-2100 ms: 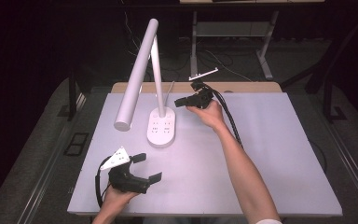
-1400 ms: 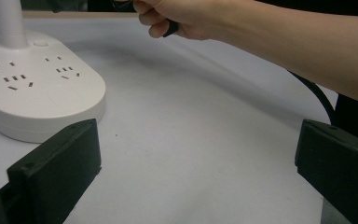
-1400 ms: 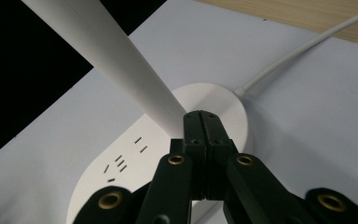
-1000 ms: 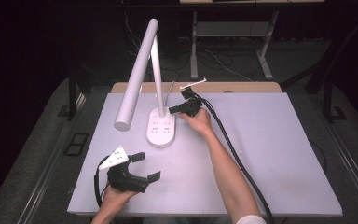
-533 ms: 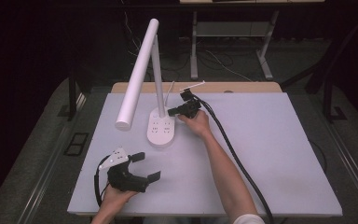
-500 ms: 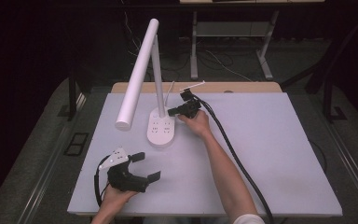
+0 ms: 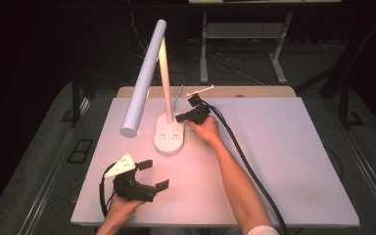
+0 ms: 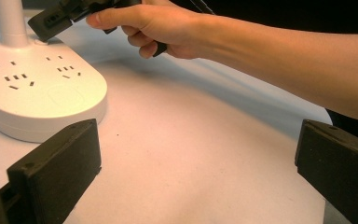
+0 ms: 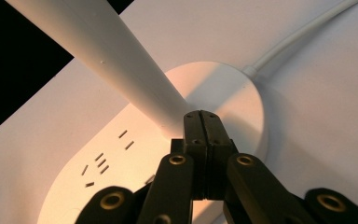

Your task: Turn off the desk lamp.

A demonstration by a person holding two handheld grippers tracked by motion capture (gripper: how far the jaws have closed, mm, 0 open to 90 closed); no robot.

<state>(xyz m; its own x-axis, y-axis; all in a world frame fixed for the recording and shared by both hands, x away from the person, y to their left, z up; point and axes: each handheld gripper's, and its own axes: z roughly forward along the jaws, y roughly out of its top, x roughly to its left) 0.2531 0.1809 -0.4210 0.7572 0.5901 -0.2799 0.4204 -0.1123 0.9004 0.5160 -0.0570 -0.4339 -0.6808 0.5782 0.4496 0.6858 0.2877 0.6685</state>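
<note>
A white desk lamp stands at the back left of the table, with a flat base [image 7: 169,139] that carries socket slots, an upright stem [image 7: 165,73] and a long head [image 7: 141,85] sloping down to the left. My right gripper [image 7: 179,117] is shut with nothing in it. In the right gripper view its tips [image 9: 201,117] sit at the foot of the stem [image 9: 98,51] over the base [image 9: 228,88]; whether they touch it I cannot tell. My left gripper [image 7: 152,175] rests open near the front left edge. Its jaws stand wide apart, aimed at the base [image 8: 42,98].
The lamp's white cable [image 9: 303,37] runs off behind the base. A thick black cable [image 7: 245,161] trails from the right gripper along the forearm to the front edge. The white tabletop [image 7: 284,156] is bare to the right. A dark floor surrounds the table.
The right gripper moved left from the table's back middle to the foot of the lamp stem about two seconds ago, then stayed. The left gripper has not moved.
</note>
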